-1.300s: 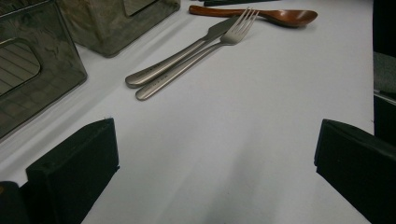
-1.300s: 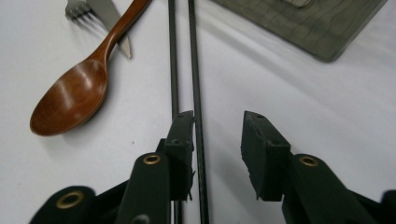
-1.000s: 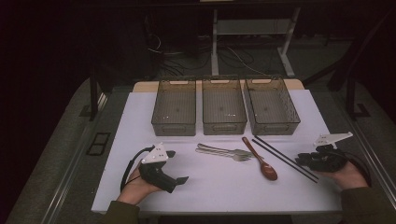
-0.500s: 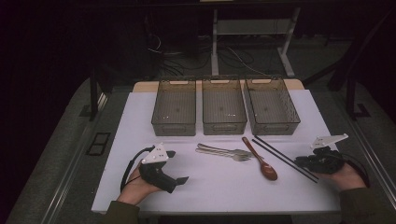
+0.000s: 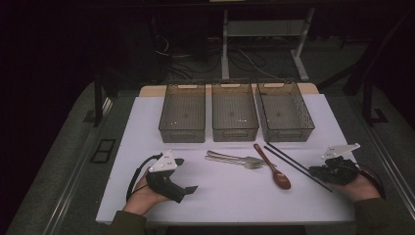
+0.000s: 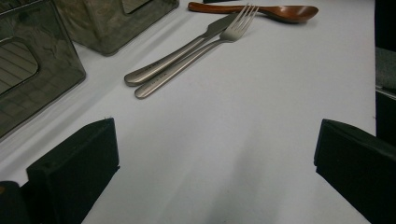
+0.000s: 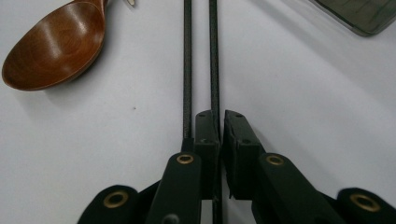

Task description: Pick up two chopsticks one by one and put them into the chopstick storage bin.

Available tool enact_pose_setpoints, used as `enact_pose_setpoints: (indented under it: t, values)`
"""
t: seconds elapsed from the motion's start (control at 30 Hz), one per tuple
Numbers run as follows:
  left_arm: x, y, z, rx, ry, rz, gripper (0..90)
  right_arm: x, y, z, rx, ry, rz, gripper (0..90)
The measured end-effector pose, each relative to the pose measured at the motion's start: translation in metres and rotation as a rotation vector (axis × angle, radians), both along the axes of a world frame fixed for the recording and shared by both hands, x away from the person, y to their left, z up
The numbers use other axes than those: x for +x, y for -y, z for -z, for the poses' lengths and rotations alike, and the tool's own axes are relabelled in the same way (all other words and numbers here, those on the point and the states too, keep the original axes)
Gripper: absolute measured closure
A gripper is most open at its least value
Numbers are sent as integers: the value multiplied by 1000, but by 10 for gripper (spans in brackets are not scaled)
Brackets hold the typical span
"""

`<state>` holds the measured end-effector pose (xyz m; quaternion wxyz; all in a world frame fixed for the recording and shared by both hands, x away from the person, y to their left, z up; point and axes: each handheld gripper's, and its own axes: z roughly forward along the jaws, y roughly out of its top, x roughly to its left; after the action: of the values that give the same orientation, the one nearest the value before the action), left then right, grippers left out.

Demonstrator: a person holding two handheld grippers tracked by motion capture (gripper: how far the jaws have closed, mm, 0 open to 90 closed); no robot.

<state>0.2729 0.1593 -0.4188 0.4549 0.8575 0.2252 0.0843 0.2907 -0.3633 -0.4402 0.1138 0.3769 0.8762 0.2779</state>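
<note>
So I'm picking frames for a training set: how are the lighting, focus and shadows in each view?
High view: dim, room black, only the white table lit, and the chopsticks read thin. Left gripper view: even light, fork sharp, near jaws soft, faint shadow between them. Right gripper view: bright, with glare in the wooden spoon bowl; the right gripper is crisp, jaws near shut at one chopstick.

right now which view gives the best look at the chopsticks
The right gripper view: the chopsticks run up the middle as two black rods, one passing between the nearly shut right tongs, the other just left of them. The high view shows the chopsticks as thin dark lines beside the wooden spoon.
</note>
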Motion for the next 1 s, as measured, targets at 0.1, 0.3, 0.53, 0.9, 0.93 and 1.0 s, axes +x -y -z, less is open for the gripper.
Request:
enact_pose_setpoints:
  t: [0.1,0.3,0.53,0.9,0.93,1.0]
  values:
    - [0,0,0,-3,-2,-1,0,0,1,1,15,-3,1,858]
    - [-1,1,0,-3,-4,-3,0,0,2,1,23,0,-1,864]
    - [-1,0,0,-3,-2,-1,0,1,5,1,48,-10,0,866]
    - [-1,0,-1,-5,6,1,0,-1,13,-6,115,-5,3,866]
    - [-1,0,-1,-5,6,2,0,-1,14,-6,121,5,-1,866]
    - [-1,0,-1,-13,5,-3,0,-2,15,-9,137,6,6,867]
